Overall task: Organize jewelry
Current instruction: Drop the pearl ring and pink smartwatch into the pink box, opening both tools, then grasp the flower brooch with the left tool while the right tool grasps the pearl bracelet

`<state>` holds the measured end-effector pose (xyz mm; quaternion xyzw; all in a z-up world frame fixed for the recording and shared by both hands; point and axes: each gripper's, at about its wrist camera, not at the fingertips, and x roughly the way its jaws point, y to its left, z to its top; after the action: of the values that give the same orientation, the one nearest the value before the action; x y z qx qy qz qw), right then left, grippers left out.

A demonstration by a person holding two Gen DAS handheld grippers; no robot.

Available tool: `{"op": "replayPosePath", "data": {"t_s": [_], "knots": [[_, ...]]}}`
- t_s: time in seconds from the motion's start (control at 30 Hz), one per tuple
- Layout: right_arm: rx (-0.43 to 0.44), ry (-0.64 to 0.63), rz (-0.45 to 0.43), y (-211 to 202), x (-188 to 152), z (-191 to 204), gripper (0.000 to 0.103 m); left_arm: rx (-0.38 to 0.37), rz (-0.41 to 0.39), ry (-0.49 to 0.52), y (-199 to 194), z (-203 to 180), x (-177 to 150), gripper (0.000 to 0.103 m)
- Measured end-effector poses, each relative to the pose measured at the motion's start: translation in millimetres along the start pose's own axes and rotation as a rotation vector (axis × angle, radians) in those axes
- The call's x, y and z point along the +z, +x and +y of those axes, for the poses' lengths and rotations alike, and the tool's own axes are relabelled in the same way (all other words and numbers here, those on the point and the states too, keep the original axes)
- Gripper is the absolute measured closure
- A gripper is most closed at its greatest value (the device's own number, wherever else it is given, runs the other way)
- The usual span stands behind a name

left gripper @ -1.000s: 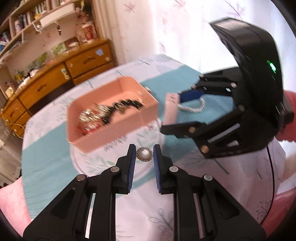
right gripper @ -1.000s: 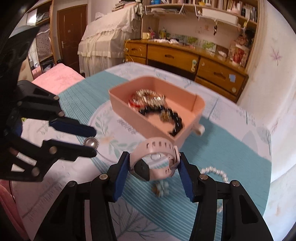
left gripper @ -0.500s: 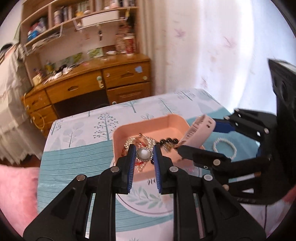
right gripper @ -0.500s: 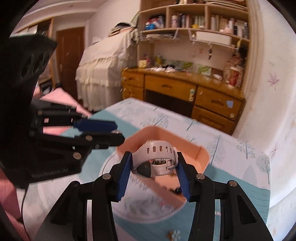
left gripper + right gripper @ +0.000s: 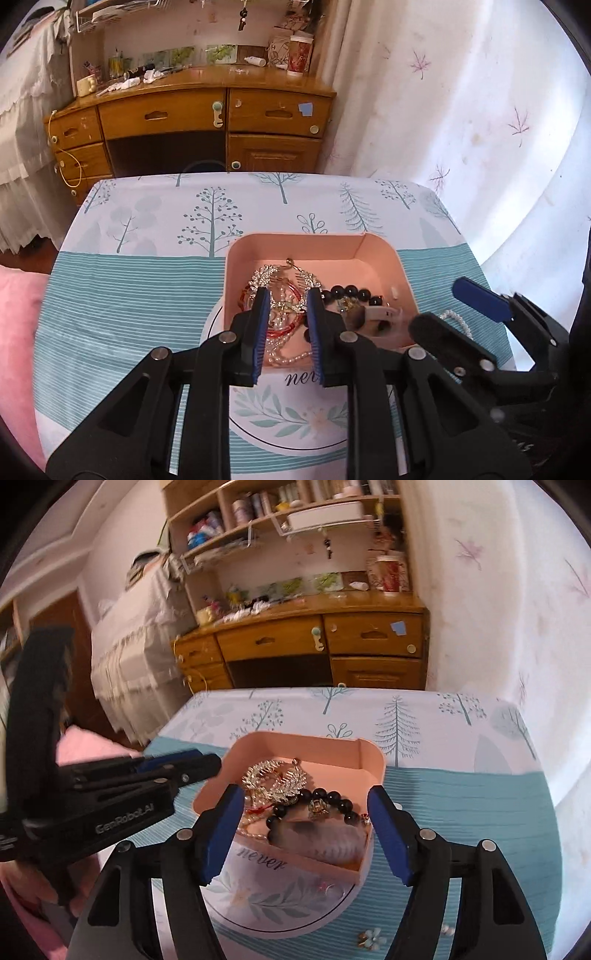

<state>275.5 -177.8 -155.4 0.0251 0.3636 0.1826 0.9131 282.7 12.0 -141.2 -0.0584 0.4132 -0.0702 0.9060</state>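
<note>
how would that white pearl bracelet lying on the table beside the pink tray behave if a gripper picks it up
The white pearl bracelet would probably hang floppy, since it looks like small beads strung in a loop. The round, glossy beads may slip between flat pads. It looks light, so a push would likely slide it along the striped teal tablecloth beside the pink tray.

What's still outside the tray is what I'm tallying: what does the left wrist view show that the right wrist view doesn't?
Only the left wrist view: a pearl bracelet on the tablecloth, right of the pink tray, partly behind the other gripper.
Only the right wrist view: a small flower-shaped piece on the cloth, nearer the camera than the tray.
Both: the tray holding a black bead bracelet and a blurred pale watch.
</note>
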Motion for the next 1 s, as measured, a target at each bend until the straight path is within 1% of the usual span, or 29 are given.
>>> {"op": "replayPosePath", "data": {"t_s": [0.03, 0.07, 0.1, 0.2, 0.33, 0.5, 0.57, 0.6, 0.67, 0.7, 0.87, 1.0], "knots": [[0.005, 0.022, -0.002, -1, -2, -3, 0.027, 0.009, 0.004, 0.007, 1, -1, -1, 0.063], [0.011, 0.039, -0.002, -1, -3, -10, 0.022, 0.015, 0.002, 0.014, 1, -1, -2, 0.055], [0.015, 0.057, 0.001, -3, -4, -13, 0.021, 0.013, -0.004, 0.02, 0, -2, -5, 0.047], [0.009, 0.1, 0.012, -6, -9, -23, 0.021, -0.019, 0.01, 0.027, 1, -2, -10, 0.047], [-0.024, 0.164, 0.056, -8, -22, -39, 0.02, -0.021, 0.076, 0.014, 7, -4, -23, 0.046], [-0.074, 0.225, 0.123, -6, -43, -64, 0.019, -0.03, 0.111, -0.003, 9, -7, -46, 0.046], [-0.105, 0.245, 0.155, -4, -52, -76, 0.019, -0.05, 0.142, -0.011, 12, -10, -55, 0.043], [-0.121, 0.253, 0.168, -3, -56, -81, 0.019, -0.061, 0.162, -0.003, 15, -13, -59, 0.039], [-0.149, 0.264, 0.19, -2, -62, -91, 0.019, -0.062, 0.198, 0.034, 20, -24, -68, 0.038], [-0.169, 0.269, 0.201, -1, -66, -97, 0.019, -0.059, 0.202, 0.053, 21, -29, -71, 0.038], [-0.25, 0.257, 0.236, 5, -70, -123, 0.019, -0.089, 0.208, 0.177, 26, -68, -85, 0.037], [-0.305, 0.235, 0.25, 9, -68, -140, 0.019, -0.135, 0.195, 0.231, 32, -97, -91, 0.037]]}}
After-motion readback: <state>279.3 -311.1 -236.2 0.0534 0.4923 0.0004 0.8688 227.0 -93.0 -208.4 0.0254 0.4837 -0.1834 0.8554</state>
